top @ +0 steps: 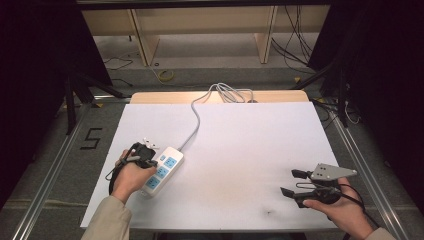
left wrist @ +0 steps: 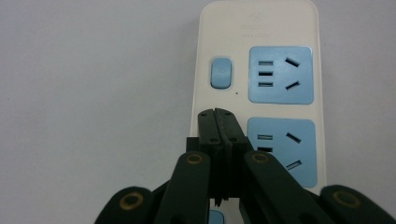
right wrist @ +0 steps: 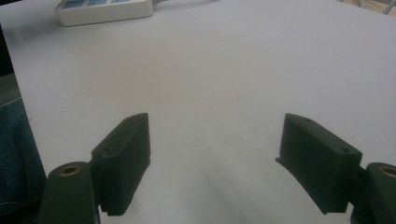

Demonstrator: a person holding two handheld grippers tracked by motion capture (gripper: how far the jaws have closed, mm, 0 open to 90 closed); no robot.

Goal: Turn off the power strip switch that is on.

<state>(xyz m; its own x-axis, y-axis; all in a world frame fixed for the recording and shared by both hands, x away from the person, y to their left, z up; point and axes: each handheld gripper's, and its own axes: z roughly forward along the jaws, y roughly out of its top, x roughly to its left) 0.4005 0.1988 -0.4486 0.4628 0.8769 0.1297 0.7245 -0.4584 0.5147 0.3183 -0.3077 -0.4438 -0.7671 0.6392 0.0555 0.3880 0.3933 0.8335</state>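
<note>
A white power strip (top: pixel 161 171) lies on the white counter (top: pixel 240 150) at about eight o'clock from the counter's middle, set on a slant with its grey cord (top: pixel 196 117) running off toward twelve o'clock and over the far edge. The left tongs (top: pixel 145 152) sit right at the strip's ten o'clock side, held in the person's left hand (top: pixel 131 176). In the left gripper view the left tongs (left wrist: pixel 218 114) are pressed together with nothing between them, their tips over the strip's pale casing just beside a blue socket (left wrist: pixel 281 150) and below the blue switch button (left wrist: pixel 221 73); whether the tips touch the casing I cannot tell. Another blue socket (left wrist: pixel 280 75) lies beyond, at one o'clock from the tips.

Well apart, at about four o'clock on the counter, the right tongs (top: pixel 292 182) stand wide apart, empty, held in the right hand (top: pixel 340 210) and pointing toward nine o'clock. In the right gripper view they (right wrist: pixel 215 158) hover over bare counter, with the strip (right wrist: pixel 105 10) far off at eleven o'clock.
</note>
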